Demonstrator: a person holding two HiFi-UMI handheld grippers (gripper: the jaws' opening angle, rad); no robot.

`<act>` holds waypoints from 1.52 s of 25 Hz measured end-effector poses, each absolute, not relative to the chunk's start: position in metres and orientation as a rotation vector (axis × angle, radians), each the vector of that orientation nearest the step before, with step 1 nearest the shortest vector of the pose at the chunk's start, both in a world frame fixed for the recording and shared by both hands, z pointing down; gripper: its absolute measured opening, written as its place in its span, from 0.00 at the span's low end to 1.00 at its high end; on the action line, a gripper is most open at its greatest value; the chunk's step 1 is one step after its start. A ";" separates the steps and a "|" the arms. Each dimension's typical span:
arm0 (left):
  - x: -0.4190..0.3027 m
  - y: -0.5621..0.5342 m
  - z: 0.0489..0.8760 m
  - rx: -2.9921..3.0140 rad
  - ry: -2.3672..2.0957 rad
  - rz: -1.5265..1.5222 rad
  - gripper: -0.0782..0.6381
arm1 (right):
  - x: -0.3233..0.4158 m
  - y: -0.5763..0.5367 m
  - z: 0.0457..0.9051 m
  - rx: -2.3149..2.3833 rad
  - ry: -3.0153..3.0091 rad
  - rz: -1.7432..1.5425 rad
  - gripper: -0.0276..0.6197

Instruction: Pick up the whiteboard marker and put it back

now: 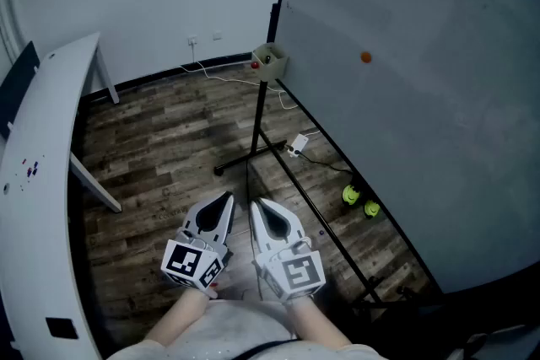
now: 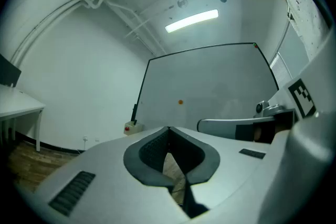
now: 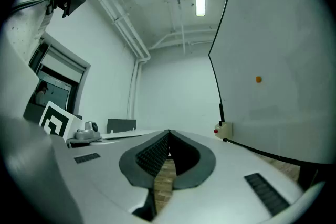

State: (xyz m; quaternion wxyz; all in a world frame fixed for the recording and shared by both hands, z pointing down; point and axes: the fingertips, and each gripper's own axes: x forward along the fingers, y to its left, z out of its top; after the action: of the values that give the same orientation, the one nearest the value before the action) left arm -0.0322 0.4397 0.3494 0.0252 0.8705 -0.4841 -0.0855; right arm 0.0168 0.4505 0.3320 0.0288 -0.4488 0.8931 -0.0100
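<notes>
White L-gripper (image 1: 226,198), R-gripper (image 1: 256,203) (jaws together)

Matt wood-plank floor (image 1: 160,147)

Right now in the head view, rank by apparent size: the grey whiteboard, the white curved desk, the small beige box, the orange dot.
Largest to smallest:
grey whiteboard
white curved desk, cropped by the frame
small beige box
orange dot
</notes>
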 end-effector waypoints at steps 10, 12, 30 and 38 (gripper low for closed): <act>-0.023 0.420 0.354 2.675 -1.527 -0.258 0.13 | 0.025 0.432 0.345 -1.334 2.785 -0.019 0.07; -0.019 0.418 0.355 2.675 -1.526 -0.251 0.13 | 0.030 0.429 0.346 -1.340 2.780 -0.020 0.07; -0.004 0.359 0.381 2.638 -1.518 -0.248 0.13 | 0.055 0.370 0.368 -1.418 2.772 -0.094 0.07; -0.018 0.269 0.377 2.672 -1.471 -0.251 0.13 | 0.034 0.282 0.372 -1.470 2.764 -0.108 0.07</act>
State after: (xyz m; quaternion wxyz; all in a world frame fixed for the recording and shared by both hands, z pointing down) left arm -0.0183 0.2688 0.3773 0.0406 0.8723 -0.4803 -0.0820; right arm 0.0338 0.2823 0.3715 0.0048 -0.4692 0.8824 -0.0346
